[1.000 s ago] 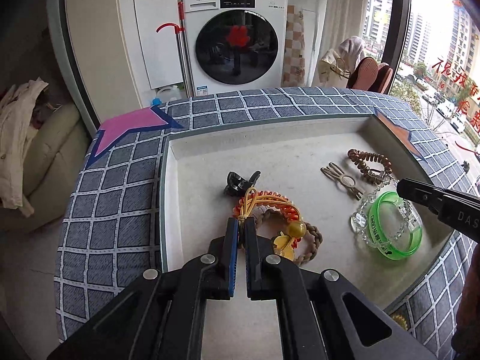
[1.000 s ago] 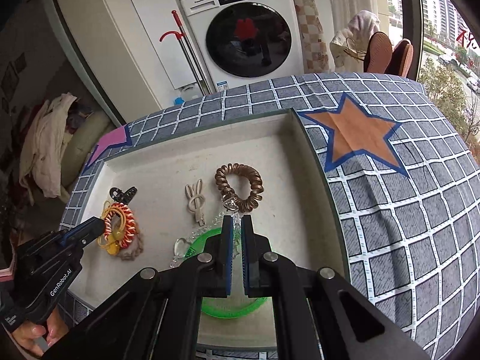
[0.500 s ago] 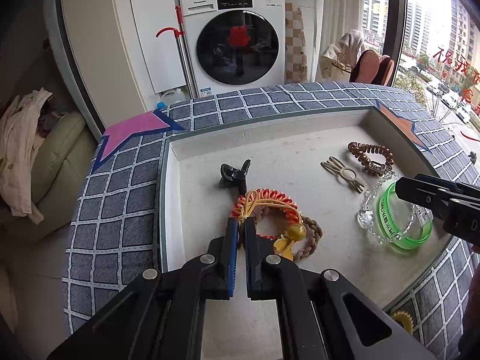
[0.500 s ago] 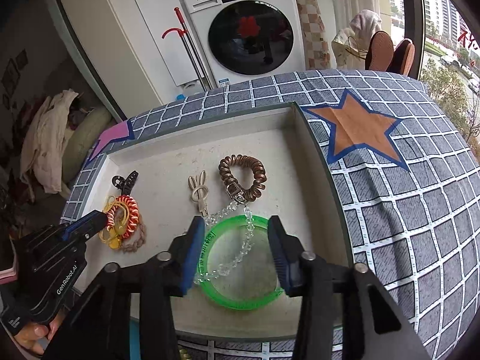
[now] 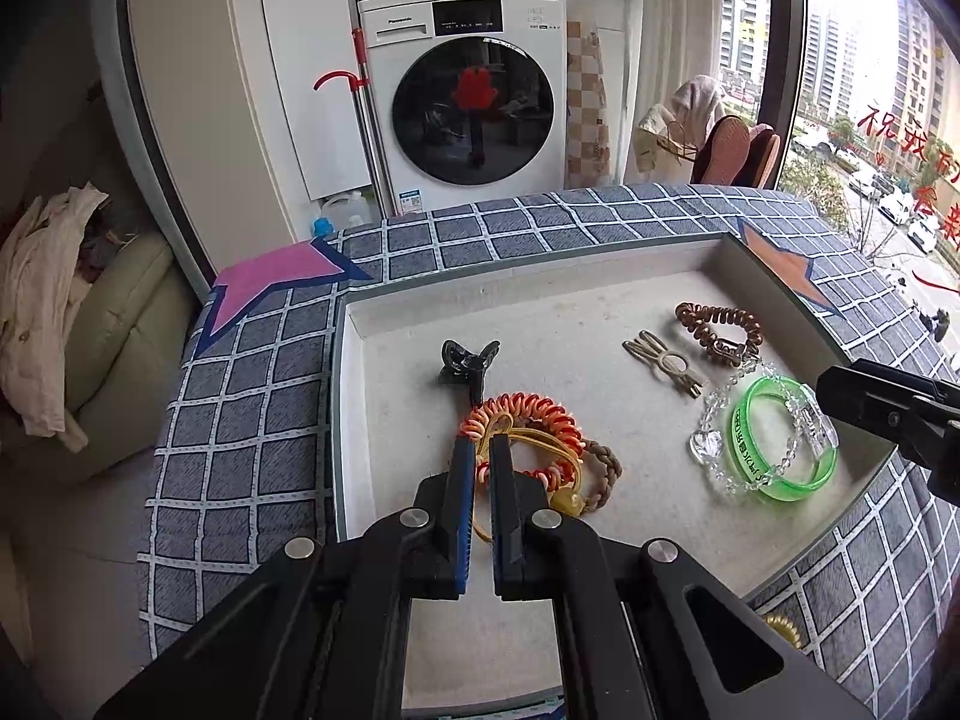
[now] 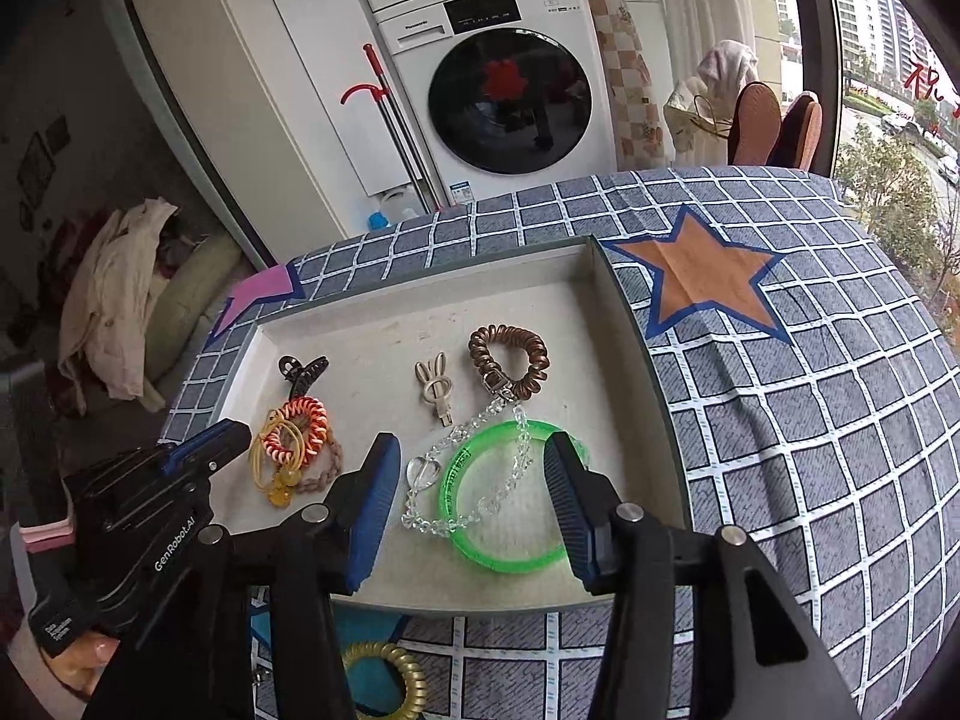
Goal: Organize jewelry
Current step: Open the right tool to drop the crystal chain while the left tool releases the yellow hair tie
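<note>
Left gripper (image 5: pixel 477 468) was kept pinched on the yellow elastic (image 5: pixel 540 450), anchoring the pile. Right gripper (image 6: pixel 468 480), jaws just opened wide, empty, was poised above the green bangle (image 6: pixel 510 552), released into the tray (image 6: pixel 636 372).

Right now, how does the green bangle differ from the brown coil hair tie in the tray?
The green bangle is a smooth, translucent ring with printed text; the brown coil hair tie is an opaque spiral with a metal clasp. The bangle is the wider ring of the two. It lies near the tray's front edge, the hair tie farther back. A clear bead chain drapes over the bangle and reaches the hair tie's clasp. Both lie flat in the tray.
</note>
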`<act>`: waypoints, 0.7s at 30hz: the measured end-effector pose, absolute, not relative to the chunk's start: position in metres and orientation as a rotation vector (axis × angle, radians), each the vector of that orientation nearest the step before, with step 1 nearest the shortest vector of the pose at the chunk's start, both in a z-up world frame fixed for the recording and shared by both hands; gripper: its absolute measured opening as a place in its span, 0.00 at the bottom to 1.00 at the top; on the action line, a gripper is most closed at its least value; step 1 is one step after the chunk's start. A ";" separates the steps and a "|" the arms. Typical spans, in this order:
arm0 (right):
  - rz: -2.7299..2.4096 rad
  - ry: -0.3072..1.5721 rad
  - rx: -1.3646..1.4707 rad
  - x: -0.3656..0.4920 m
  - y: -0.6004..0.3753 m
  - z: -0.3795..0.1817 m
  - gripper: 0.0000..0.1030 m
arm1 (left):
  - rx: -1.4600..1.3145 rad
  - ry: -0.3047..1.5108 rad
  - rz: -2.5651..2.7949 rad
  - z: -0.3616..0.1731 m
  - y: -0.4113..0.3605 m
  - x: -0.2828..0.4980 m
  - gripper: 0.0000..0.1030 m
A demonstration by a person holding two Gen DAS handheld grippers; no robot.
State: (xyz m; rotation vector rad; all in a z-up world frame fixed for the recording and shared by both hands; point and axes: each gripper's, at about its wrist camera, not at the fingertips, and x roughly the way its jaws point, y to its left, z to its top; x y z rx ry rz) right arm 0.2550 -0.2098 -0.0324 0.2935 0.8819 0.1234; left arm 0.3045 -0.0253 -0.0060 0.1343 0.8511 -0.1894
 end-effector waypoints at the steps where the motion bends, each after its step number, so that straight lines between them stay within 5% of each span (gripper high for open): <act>1: 0.123 0.882 0.296 0.254 -0.210 -0.032 0.52 | 0.136 0.849 -0.191 -0.005 -0.026 0.304 0.23; 18: 0.117 0.886 0.314 0.233 -0.214 -0.027 0.53 | 0.114 0.832 -0.188 0.008 -0.022 0.290 0.24; 19: 0.117 0.885 0.314 0.231 -0.214 -0.026 0.53 | 0.111 0.835 -0.186 0.009 -0.020 0.290 0.50; 20: 0.119 0.884 0.314 0.230 -0.213 -0.025 0.53 | 0.108 0.840 -0.177 0.010 -0.019 0.288 1.00; 21: 0.121 0.882 0.315 0.228 -0.213 -0.024 0.53 | 0.100 0.817 -0.149 0.012 -0.016 0.285 1.00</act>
